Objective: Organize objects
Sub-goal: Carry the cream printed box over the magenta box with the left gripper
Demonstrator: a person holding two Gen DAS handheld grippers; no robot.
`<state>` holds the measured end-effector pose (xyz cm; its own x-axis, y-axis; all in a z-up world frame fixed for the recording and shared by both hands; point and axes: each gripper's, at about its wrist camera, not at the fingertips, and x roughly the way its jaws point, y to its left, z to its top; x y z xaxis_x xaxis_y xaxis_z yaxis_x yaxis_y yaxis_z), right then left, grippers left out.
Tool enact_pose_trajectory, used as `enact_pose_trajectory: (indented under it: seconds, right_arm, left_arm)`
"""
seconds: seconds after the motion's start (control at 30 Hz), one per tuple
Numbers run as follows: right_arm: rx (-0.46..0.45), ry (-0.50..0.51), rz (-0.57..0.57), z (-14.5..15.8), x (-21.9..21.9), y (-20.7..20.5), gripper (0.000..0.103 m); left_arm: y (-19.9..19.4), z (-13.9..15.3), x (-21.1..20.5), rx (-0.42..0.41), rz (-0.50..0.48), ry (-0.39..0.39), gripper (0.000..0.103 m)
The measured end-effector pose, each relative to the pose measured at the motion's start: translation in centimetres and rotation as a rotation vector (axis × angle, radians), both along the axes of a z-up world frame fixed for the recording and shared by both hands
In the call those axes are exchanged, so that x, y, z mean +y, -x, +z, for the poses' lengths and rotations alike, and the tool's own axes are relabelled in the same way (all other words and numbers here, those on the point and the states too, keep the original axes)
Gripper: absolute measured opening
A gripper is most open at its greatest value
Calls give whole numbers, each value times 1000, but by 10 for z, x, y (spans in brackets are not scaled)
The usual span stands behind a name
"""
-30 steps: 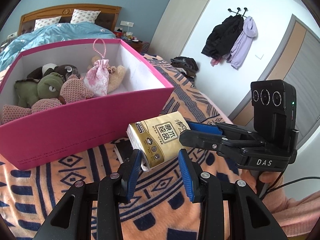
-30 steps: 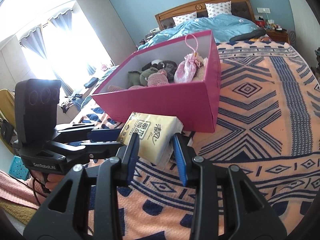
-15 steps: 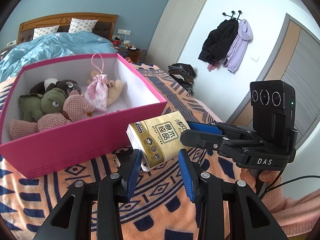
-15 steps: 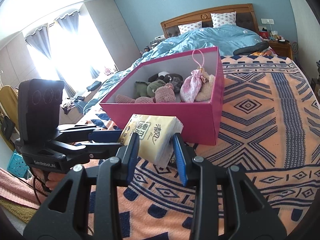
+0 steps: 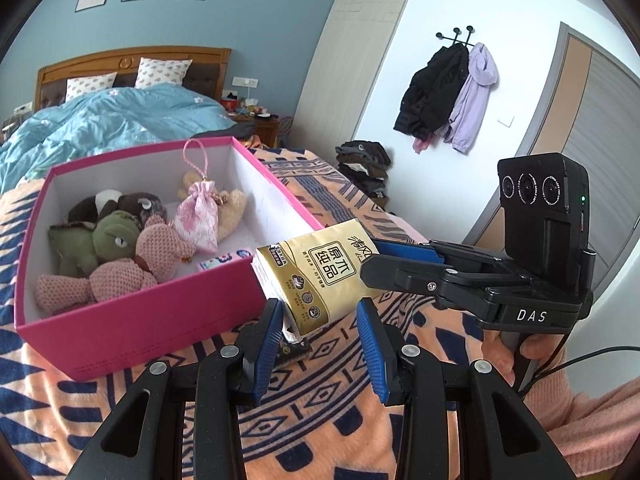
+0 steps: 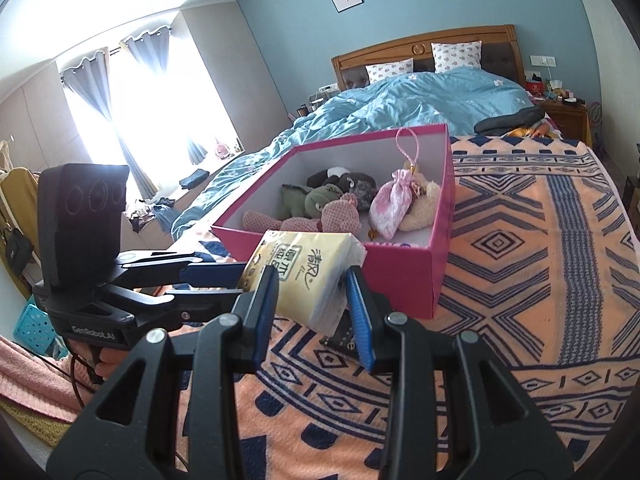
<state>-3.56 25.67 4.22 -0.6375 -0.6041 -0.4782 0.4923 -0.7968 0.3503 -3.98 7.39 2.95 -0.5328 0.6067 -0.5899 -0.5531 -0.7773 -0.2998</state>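
Observation:
A gold tissue pack point(image 5: 320, 276) is held in the air above the patterned blanket, just in front of the pink box point(image 5: 132, 320). My left gripper point(image 5: 320, 332) is shut on one end of the tissue pack. My right gripper point(image 6: 312, 300) is shut on the other end of the tissue pack point(image 6: 304, 276). The right gripper also shows in the left wrist view point(image 5: 400, 260). The pink box point(image 6: 404, 280) is open and holds plush toys point(image 5: 116, 256) and a pink drawstring pouch point(image 5: 198, 216).
A small dark packet point(image 5: 294, 350) lies on the blanket point(image 6: 520, 280) under the pack. A blue duvet point(image 6: 420, 96) covers the far bed. Folded clothes point(image 5: 360, 160) sit beyond the bed's right edge, and coats point(image 5: 448, 96) hang on the wall.
Both grippers have risen with the tissue pack, so the box now sits lower in view and its inside shows more. The grip on the pack is unchanged.

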Motion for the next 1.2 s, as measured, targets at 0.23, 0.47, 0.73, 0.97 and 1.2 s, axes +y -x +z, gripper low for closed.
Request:
enact_pose_trajectory:
  seconds: [0.23, 0.47, 0.73, 0.97, 1.2]
  right_arm:
    - [22, -6, 4, 8, -2, 4, 38]
    - [41, -14, 13, 15, -3, 8, 38]
    - [48, -14, 14, 19, -4, 17, 38]
    - [46, -15, 17, 22, -3, 27, 38]
    - [40, -11, 20, 22, -2, 39, 38]
  left_arm:
    - [2, 5, -2, 12, 9, -1, 38]
    - [4, 11, -3, 33, 14, 7, 38]
    - [14, 17, -4, 41, 16, 11, 38]
    - [22, 20, -3, 45, 17, 16, 38]
    - [34, 22, -4, 46, 31, 23, 38]
